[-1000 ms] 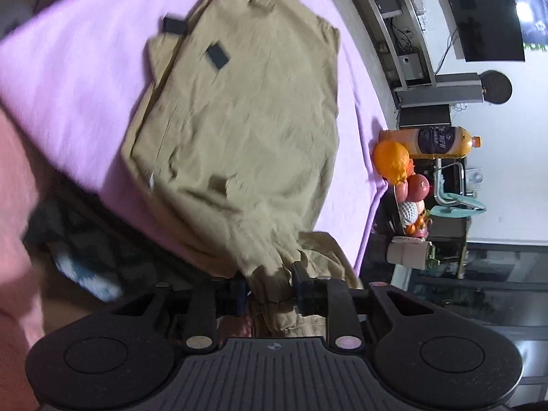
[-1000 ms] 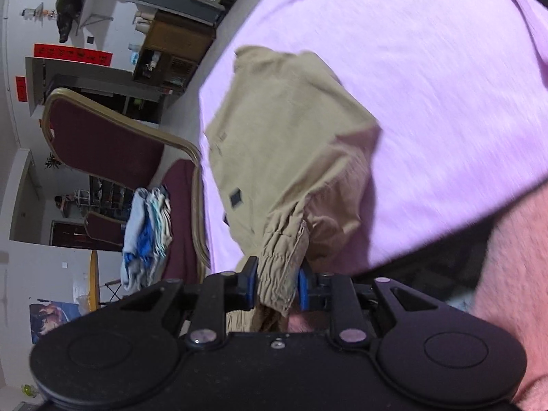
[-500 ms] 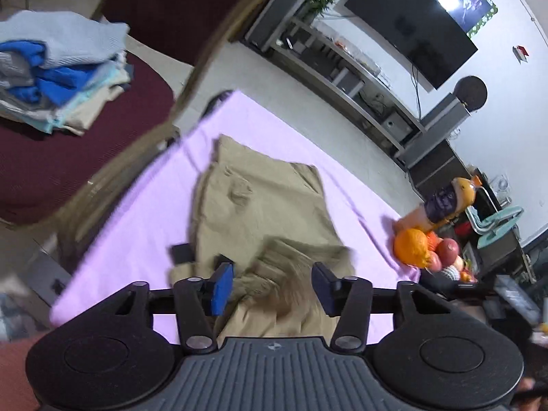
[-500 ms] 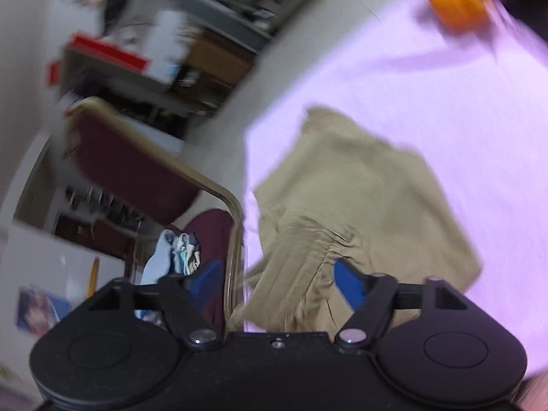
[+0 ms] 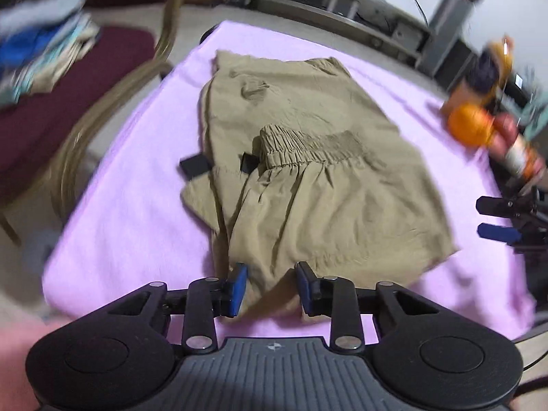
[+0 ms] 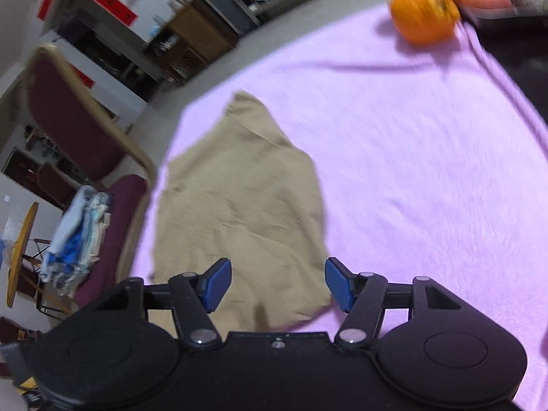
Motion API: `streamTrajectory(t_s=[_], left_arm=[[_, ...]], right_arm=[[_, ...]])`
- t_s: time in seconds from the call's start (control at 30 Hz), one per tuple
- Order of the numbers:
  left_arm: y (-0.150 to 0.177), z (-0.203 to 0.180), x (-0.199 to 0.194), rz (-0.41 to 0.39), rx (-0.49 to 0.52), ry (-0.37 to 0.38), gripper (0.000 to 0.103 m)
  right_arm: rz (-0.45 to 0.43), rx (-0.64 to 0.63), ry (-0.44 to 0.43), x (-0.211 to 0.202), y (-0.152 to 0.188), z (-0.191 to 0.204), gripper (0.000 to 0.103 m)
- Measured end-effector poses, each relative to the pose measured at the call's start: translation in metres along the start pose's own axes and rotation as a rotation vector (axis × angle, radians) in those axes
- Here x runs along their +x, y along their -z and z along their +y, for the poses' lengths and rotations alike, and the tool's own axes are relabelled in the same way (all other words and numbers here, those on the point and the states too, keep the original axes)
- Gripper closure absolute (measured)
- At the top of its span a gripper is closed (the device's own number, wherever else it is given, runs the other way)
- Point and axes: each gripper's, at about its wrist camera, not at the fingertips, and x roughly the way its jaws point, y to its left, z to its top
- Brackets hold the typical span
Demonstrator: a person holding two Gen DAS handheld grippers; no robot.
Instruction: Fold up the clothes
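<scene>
Khaki trousers folded over on the purple cloth, both grippers let go.

Trousers [image 5: 308, 171] lie mid-surface toward the left edge of the purple cloth [image 5: 130, 212], waistband [image 5: 308, 147] doubled back on top, likely so the next fold halves them. Left gripper [image 5: 270, 286] at the near edge, jaws apart, straddling the near hem, gripping nothing. Right gripper [image 6: 277, 284] wide open above the fold's near right corner, empty. Orange [image 6: 423, 12] at the far right corner; stack of clothes [image 5: 41, 51] on the chair [image 5: 68, 102] off the left edge, probably the done pile.
</scene>
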Motion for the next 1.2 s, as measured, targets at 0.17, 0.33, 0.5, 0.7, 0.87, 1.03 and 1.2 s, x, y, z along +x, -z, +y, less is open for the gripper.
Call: streamTrajectory(t_s=[0.17,0.33,0.5,0.7,0.87,1.03,1.2], left_arm=[[-0.009,-0.004,0.028,0.001,0.055,-0.110,0.066],[-0.009,0.006,0.028,-0.004,-0.014,-0.076,0.064],[-0.009,0.003,0.028,-0.011,-0.018,-0.083,0.063],[-0.008,-0.018,0.026,-0.062,0.106,-0.147,0.063],[-0.006,-0.029,0.024,-0.087,0.165,-0.138,0.065],[-0.005,-0.026,0.024,-0.075,0.169,-0.151,0.060],[-0.006,0.006,-0.002,-0.128,-0.013,-0.103,0.066]], right_arm=[[0.019,0.022,-0.008,0.030,0.004,-0.023,0.043],[0.004,0.031,-0.184,0.039,0.006,-0.034,0.041],[0.023,-0.049,-0.163,0.052,0.016,-0.008,0.059],[-0.070,-0.137,-0.043,0.014,0.037,0.021,0.096],[-0.098,-0.064,-0.023,-0.024,0.068,0.019,0.098],[-0.087,-0.016,0.032,-0.017,0.077,0.009,0.079],[-0.184,-0.070,0.118,-0.041,0.068,0.015,0.051]])
